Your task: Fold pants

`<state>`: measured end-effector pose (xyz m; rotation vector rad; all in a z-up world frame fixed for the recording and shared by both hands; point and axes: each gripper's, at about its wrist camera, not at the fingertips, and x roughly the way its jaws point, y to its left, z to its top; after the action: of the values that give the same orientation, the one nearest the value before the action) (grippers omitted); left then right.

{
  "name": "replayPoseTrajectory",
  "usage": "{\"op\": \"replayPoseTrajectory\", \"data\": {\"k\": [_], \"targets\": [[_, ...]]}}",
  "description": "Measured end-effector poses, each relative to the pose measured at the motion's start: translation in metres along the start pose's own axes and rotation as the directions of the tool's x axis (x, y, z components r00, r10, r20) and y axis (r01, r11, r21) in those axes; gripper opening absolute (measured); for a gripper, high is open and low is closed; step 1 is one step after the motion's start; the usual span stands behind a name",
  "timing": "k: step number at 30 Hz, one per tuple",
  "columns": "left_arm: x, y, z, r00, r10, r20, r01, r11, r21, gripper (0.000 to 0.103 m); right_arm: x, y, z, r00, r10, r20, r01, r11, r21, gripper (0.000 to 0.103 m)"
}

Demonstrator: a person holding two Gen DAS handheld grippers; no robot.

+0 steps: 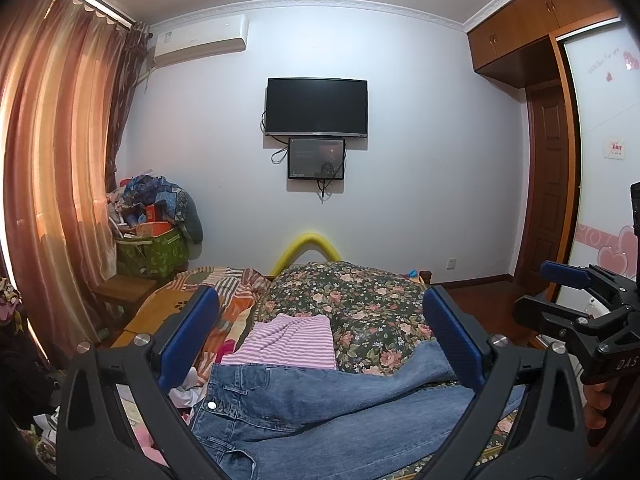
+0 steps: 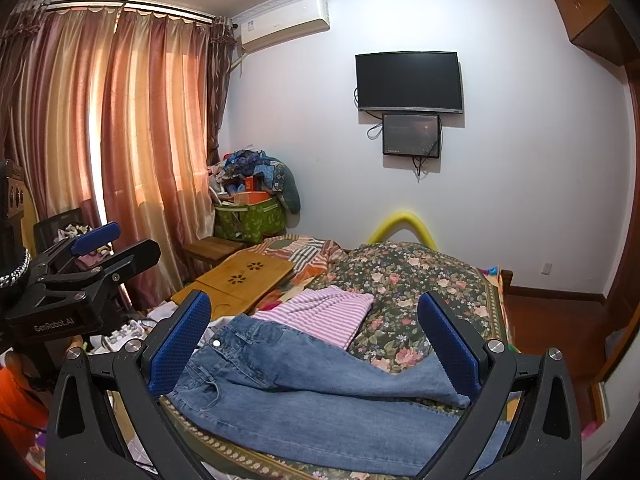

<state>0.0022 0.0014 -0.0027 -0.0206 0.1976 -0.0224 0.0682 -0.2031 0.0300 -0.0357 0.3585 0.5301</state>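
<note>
1. Jaws of both the left gripper (image 1: 320,336) and the right gripper (image 2: 314,332) are spread wide, and nothing is held.
2. Blue jeans (image 2: 304,396) are laid flat on the bed (image 2: 404,280), below both grippers.
3. A pink striped garment (image 1: 292,340) is seen just beyond the waistband, against a floral quilt (image 1: 360,300).

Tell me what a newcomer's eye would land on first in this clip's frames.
The blue jeans stand out first, spread across the near edge of the bed, waistband to the left, framed by the open blue-padded jaws of both grippers. Just beyond them lies a folded pink-and-white striped garment against the dark floral quilt. Further back, a black television hangs on the white wall, with glowing orange curtains at the left.
</note>
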Motion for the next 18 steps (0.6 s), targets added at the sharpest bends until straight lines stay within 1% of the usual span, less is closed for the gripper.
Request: {"op": "replayPoseTrajectory", "data": {"k": [18], "targets": [[0.0,-0.0009,-0.0012,1.0,-0.007,-0.002,0.007,1.0,-0.003,0.103,-0.0015,0.0028,0.0009,1.0,-0.001,0.001,0.001,1.0,-0.002,0.103]]}}
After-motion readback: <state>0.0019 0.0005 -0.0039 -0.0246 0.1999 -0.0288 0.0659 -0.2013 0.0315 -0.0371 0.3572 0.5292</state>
